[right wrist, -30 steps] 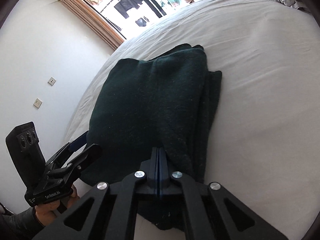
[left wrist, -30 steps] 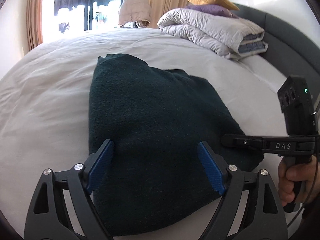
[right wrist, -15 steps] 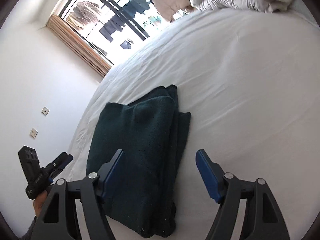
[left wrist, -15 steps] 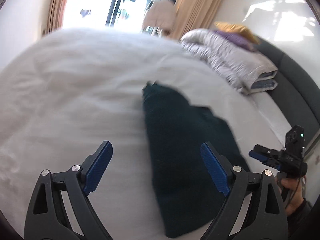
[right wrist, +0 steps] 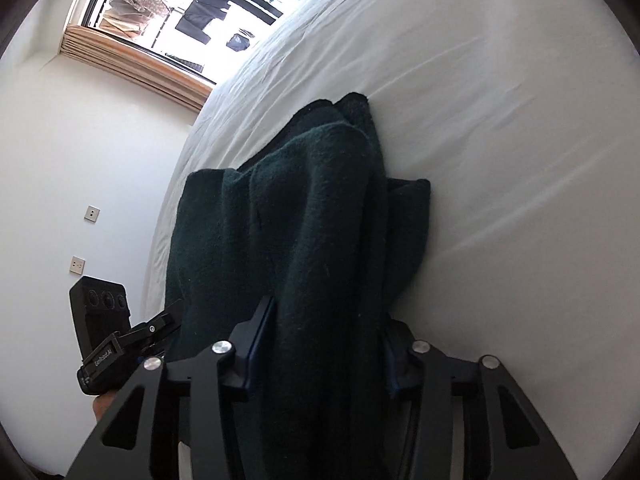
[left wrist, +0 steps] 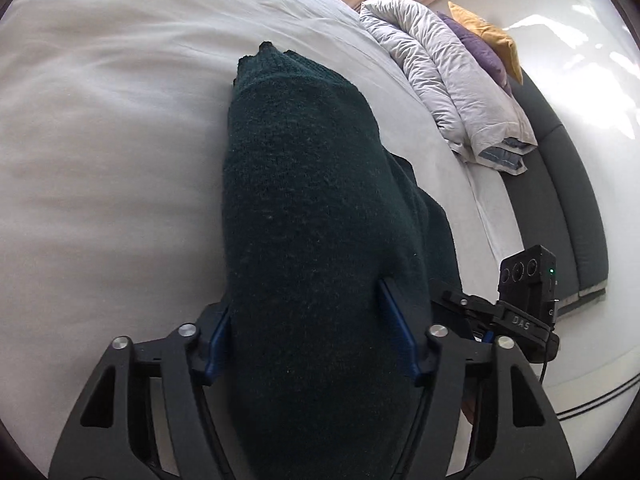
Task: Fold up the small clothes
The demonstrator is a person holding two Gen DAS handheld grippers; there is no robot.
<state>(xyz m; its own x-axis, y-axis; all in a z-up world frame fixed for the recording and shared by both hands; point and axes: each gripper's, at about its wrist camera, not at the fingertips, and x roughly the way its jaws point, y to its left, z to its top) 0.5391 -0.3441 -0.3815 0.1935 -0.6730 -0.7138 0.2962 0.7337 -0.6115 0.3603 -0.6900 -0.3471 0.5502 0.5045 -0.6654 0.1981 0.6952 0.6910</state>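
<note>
Item: dark green knitted garment [left wrist: 312,208], already folded into a long narrow bundle, lying on the white bed sheet [left wrist: 100,168] near the bed's near edge, its far end pointing toward the middle of the mattress; layered edges show along its right side in the right wrist view. Left gripper [left wrist: 312,344]: jaws have just been closing from a wide stance and now sit at a middling width with the near end of the bundle between the blue pads, cloth bulging against both, read as clamped on the garment. Right gripper [right wrist: 324,344]: pinched tight a second ago, then spread, and has just been closing again; its pads now press the same bundle's near end from either side, alongside the other tool. Change noted: half a second ago both tools stood clear of the cloth with jaws spread; now each straddles and grips the thick folded end. Judgement: the lengthwise folds look done, and this double hold at one end suggests the next fold or a lift of the bundle. Also present: folded duvet [left wrist: 448,76] and cushions [left wrist: 484,36] at the bed's far right corner, window [right wrist: 192,8]
</note>
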